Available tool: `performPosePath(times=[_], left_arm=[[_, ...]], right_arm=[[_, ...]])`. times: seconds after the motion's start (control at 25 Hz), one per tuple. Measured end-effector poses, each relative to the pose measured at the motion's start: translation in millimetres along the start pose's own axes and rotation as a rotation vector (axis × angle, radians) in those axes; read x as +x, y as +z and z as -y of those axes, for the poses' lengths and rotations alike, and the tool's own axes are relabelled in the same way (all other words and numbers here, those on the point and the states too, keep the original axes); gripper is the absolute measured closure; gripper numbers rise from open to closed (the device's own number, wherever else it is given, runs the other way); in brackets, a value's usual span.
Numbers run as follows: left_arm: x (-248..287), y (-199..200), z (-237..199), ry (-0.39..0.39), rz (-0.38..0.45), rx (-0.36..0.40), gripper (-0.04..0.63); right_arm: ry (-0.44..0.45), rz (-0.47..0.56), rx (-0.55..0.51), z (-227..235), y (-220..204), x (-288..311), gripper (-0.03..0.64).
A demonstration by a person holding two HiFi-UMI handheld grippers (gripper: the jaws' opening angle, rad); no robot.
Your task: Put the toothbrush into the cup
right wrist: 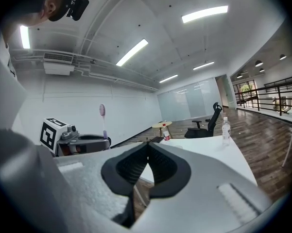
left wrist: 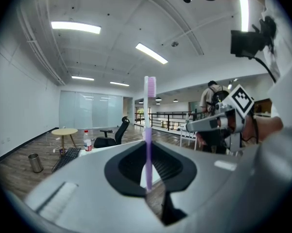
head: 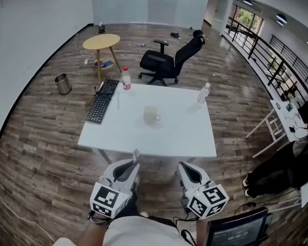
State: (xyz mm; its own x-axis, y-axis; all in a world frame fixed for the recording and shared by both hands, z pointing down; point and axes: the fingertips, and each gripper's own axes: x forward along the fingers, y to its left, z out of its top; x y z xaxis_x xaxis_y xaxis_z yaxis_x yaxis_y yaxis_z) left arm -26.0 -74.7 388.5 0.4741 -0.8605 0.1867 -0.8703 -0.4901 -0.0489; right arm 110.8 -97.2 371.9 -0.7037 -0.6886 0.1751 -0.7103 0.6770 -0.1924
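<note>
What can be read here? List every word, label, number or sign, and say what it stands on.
No text reads clearly.
Red label on the plastic bottle beside the keyboard: too small to read.
Label on the clear bottle: too small to read.
Keyboard keys: too small to read.
Screen at lower right: a row of digits, too blurred to read.
Marker cubes: square patterns only, no letters.

My left claw [head: 134,163] and right claw [head: 181,167] make two. One toothbrush [left wrist: 148,144], one cup [head: 151,116], one keyboard [head: 101,101], two bottles: red-capped bottle [head: 126,79], clear bottle [head: 203,94]. One bench [head: 143,137], one office chair [head: 169,60], one round stool [head: 101,41], one bin [head: 63,84].
</note>
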Motion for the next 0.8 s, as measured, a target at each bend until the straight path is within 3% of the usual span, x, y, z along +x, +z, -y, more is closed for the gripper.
performPosePath(times=[0.8], left_arm=[[64.3, 3.0, -63.2, -0.052, -0.012, -0.028, 0.555]], right_arm=[[-0.057, -0.037, 0.034, 32.3, 4.4, 61.9, 0.615]])
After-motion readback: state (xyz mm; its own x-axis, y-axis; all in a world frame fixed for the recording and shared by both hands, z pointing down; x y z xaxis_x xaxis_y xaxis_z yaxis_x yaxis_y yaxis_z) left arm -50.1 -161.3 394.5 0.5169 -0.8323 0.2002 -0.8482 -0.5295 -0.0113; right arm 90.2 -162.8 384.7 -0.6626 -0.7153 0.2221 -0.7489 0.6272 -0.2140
